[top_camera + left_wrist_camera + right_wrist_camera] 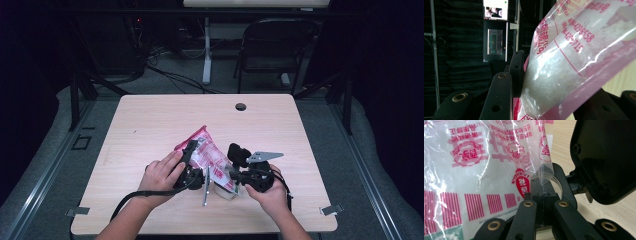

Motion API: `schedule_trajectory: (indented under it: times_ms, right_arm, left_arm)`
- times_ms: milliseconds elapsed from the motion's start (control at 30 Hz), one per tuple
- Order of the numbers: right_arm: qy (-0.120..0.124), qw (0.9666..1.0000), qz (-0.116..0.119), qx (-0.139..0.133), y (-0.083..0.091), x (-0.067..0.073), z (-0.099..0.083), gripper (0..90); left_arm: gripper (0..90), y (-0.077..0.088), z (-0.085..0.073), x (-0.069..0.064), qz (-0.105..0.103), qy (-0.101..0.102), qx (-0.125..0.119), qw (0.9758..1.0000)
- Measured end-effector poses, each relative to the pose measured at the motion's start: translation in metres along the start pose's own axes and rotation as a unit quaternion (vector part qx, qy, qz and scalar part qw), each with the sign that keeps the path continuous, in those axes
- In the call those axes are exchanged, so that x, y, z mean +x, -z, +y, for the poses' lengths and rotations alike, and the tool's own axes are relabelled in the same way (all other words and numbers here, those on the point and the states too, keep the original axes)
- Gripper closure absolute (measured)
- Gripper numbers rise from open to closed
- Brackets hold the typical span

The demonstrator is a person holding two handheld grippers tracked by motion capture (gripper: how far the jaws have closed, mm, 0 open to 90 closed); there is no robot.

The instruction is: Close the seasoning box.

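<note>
A clear plastic bag [210,157] with red and pink print and white contents is held up over the middle of the table [150,125], between my two grippers. My left gripper [194,159] grips it from the left. In the left gripper view the bag [574,57] fills the gap between the jaws of that gripper [559,82] and presses against the left finger [517,72]. My right gripper [232,175] comes in from the right. Its jaws [542,187] stand together, pinching a clear corner of the bag [474,170].
A black rounded panel [606,157] sits close to the right of the right gripper's jaws. A cable hole [241,106] lies near the table's far edge. Beyond the table stand a folding chair [272,47] and a desk leg [207,50].
</note>
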State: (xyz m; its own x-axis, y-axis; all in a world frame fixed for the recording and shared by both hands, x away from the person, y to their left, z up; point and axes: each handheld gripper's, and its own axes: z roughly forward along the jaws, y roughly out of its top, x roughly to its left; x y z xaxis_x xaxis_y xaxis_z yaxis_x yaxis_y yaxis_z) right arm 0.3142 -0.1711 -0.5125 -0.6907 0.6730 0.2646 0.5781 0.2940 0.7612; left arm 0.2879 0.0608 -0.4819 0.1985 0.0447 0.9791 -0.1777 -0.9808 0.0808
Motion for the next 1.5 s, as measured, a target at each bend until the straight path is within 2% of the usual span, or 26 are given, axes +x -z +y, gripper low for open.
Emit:
schedule_trajectory:
  times_ms: [167,200,333,833,933,967,1167,1500]
  right_arm:
    - [0.000,1.0000,-0.001,-0.001,0.0004,0.0000,0.0001,90.0]
    - [0.000,1.0000,-0.001,-0.001,0.0005,-0.0002,0.0001,90.0]
    - [-0.001,1.0000,-0.003,-0.002,0.0012,-0.0008,0.0002,90.0]
    - [-0.003,1.0000,-0.007,-0.004,0.0028,-0.0024,0.0004,90.0]
    - [-0.003,1.0000,-0.005,-0.005,0.0029,-0.0027,0.0004,90.0]
    - [-0.003,1.0000,-0.006,-0.005,0.0029,-0.0028,0.0004,90.0]
    - [-0.003,1.0000,-0.008,-0.003,0.0028,-0.0016,0.0003,90.0]
    - [-0.003,0.9999,-0.010,-0.005,0.0033,0.0006,-0.0001,90.0]
  left_arm:
    - [65.4,-0.0001,0.0007,0.0009,0.004,-0.004,-0.003,1.0000]
    - [65.5,0.0015,0.0019,0.0019,-0.002,-0.005,0.008,0.9999]
    - [65.5,-0.0003,0.0018,0.0012,0.006,-0.002,-0.005,1.0000]
    - [65.7,0.0002,0.0031,0.0018,0.009,-0.004,-0.009,0.9999]
    - [65.7,0.0012,0.0037,0.0021,0.004,-0.004,-0.005,1.0000]
    - [65.7,0.0010,0.0038,0.0023,0.009,-0.008,-0.009,0.9999]
    - [65.9,0.0016,0.0040,0.0026,0.007,-0.015,-0.007,0.9998]
    - [66.7,0.0044,0.0061,0.0043,0.009,-0.015,-0.011,0.9998]
